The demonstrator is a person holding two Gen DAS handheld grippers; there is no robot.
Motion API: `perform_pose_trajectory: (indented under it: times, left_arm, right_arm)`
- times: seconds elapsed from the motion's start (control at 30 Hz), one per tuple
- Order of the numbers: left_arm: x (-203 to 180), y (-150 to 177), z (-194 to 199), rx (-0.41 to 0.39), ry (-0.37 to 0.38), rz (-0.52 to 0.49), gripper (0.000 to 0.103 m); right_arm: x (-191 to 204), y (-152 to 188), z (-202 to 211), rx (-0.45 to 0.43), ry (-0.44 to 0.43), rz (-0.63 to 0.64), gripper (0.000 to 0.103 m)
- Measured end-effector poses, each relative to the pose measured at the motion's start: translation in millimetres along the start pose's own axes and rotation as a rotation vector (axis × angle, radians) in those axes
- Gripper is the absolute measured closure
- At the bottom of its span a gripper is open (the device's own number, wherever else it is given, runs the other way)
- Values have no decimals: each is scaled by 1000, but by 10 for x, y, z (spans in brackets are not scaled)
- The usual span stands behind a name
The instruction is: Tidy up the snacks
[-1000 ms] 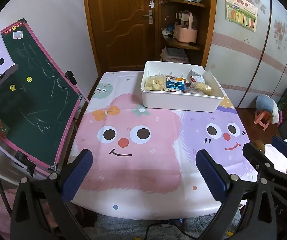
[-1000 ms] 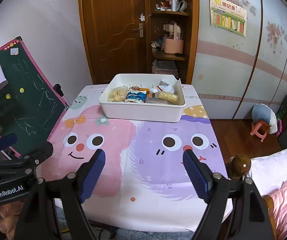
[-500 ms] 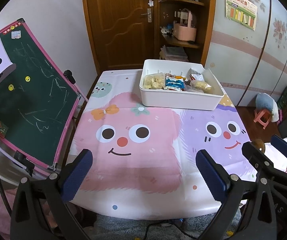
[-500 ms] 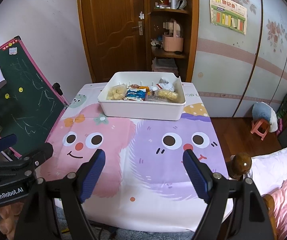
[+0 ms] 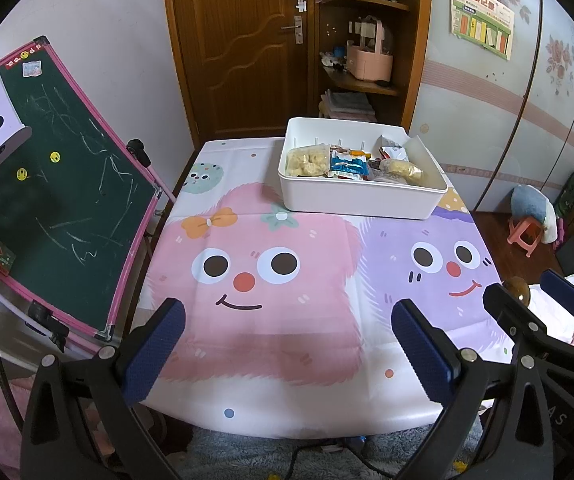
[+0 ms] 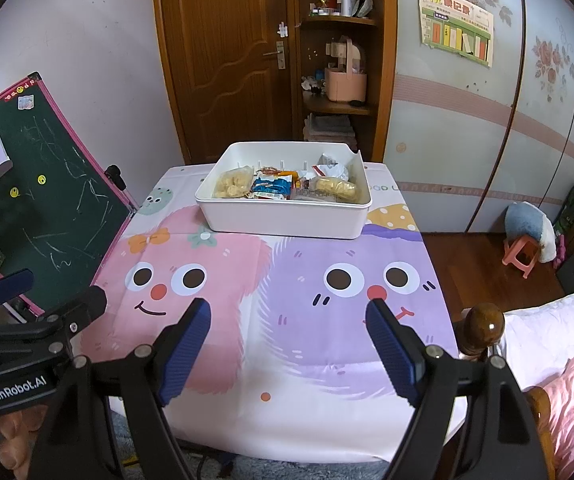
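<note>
1. Two cartoon faces are covering the tabletop [image 5: 271,396], whose cloth is lying bare near me, so I am judging there is room to lay snacks out for sorting.
2. The white bin [image 6: 283,216] is sitting at the far end, well apart from both claws, and it is holding every snack together.
3. Inside it, a clear bag of pale puffs [image 6: 233,184] is lying at the left, a blue packet [image 6: 273,186] is lying in the middle, and a yellowish bag [image 6: 337,189] is resting at the right beside white wrappers.
4. I am holding my left claw [image 5: 287,354] spread wide and empty over the near edge.
5. I am holding my right claw [image 6: 289,350] likewise spread, gripping nothing, aimed toward the bin.
</note>
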State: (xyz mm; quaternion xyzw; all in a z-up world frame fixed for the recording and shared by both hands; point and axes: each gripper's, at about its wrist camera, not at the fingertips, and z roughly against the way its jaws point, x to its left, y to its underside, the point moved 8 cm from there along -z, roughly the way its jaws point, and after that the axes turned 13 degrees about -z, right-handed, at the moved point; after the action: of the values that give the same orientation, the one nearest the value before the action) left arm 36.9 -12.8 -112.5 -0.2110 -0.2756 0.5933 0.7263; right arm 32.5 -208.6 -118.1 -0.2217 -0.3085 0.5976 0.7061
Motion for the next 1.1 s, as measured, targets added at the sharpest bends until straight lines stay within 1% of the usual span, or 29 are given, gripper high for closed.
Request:
perform_pose_trajectory:
  times: [0.87,1.1]
  left_arm:
    - [-39,63,-50,8,3,-13,0]
    - [-6,89,-54,22,12,-16,0]
  right_arm:
    - [22,93,-71,23,0,-13,22]
    - [31,133,-86,35,5,-16,22]
